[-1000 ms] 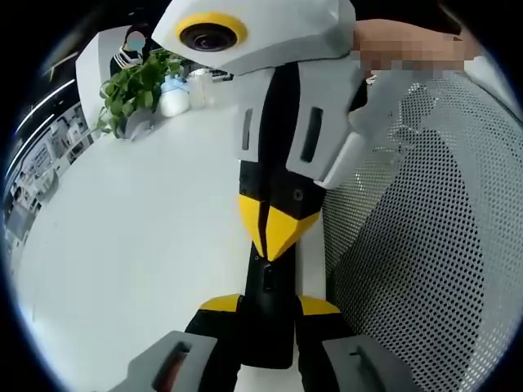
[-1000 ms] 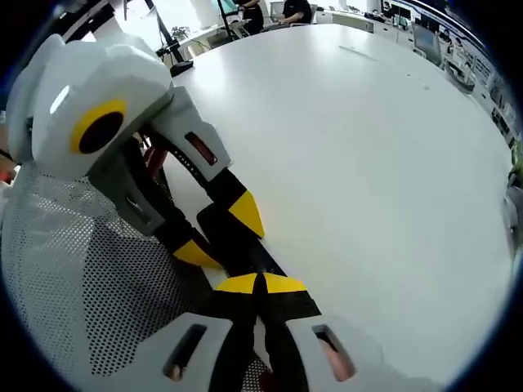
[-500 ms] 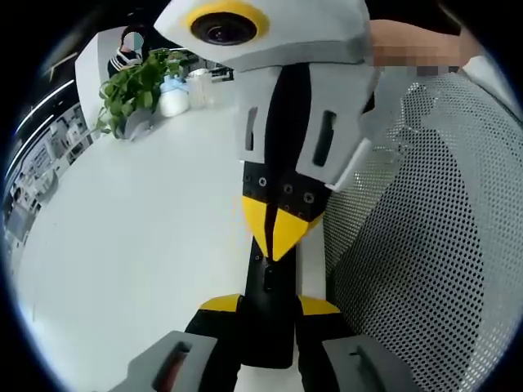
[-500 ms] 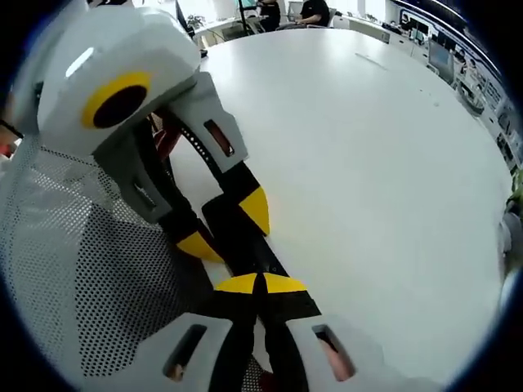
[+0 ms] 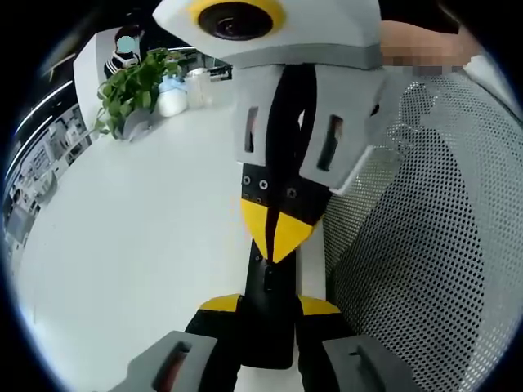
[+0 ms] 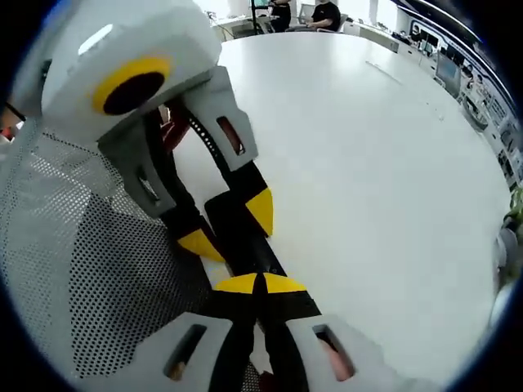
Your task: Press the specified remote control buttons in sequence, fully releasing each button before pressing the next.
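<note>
One black remote control [image 5: 267, 306] lies on the white table [image 5: 122, 245], clamped between the left gripper [image 5: 267, 304] jaws. The right gripper [image 6: 260, 283], jaws together, presses its yellow tips onto the remote. One mesh chair back [image 5: 425, 245] stands alongside; one potted plant [image 5: 131, 86] sits far off.

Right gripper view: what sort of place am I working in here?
Probably an open-plan office: a large white table, seated people at desks behind it, and, in the left gripper view, a potted green plant.
</note>
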The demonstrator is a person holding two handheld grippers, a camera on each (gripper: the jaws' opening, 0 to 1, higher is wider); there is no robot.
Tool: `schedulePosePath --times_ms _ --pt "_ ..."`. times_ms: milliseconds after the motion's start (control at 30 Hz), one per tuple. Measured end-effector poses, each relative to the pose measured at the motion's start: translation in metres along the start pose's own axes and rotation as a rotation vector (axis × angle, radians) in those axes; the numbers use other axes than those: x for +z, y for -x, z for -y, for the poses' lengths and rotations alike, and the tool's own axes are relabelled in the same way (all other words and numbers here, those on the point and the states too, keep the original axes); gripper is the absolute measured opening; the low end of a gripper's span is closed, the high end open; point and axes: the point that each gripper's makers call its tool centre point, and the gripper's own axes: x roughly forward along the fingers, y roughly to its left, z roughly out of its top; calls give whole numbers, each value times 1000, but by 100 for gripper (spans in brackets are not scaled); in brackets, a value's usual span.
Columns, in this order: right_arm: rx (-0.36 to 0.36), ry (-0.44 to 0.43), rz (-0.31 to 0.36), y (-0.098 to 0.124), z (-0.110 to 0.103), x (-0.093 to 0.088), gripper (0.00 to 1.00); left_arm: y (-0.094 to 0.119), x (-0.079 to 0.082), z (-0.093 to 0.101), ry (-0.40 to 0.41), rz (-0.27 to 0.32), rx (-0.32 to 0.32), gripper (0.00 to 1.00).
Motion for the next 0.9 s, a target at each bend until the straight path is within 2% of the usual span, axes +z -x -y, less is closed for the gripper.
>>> schedulePosePath --times_ms 267,900 --pt "6 -39 -4 1 0 -1 0 0 0 0 1 1 1 25" --pt "-2 -9 2 0 0 0 0 0 0 0 1 0 1 25"
